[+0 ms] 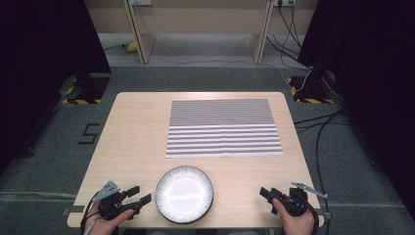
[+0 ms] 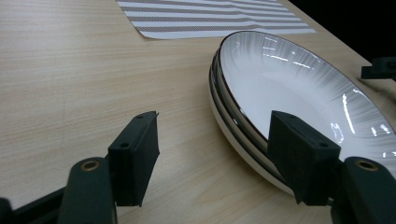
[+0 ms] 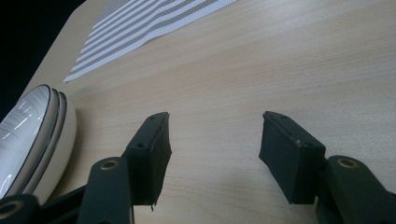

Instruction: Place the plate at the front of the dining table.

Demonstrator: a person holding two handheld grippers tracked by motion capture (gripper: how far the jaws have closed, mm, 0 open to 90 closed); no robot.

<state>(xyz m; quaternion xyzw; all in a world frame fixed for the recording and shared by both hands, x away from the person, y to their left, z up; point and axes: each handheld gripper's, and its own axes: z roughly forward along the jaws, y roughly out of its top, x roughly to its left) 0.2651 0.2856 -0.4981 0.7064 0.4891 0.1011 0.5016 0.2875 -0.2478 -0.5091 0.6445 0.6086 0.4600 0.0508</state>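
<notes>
A stack of white plates with dark rims [image 1: 184, 194] [image 2: 299, 93] [image 3: 28, 135] sits near the front edge of the wooden table [image 1: 137, 142]. A striped grey-and-white placemat [image 1: 223, 128] [image 2: 210, 16] [image 3: 140, 28] lies flat at the table's far middle. My left gripper [image 1: 138, 195] [image 2: 212, 158] rests open just left of the plates, nothing between its jaws, its right jaw close by the plates' rim. On the other side of the plates, near the front right corner, my right gripper [image 1: 265, 196] [image 3: 215, 154] also stands open over bare wood.
The table's front edge [image 1: 195, 226] lies close under both hands. Grey carpet surrounds the table, with cables [image 1: 318, 127] on the right and black stands [image 1: 83, 88] at both far corners.
</notes>
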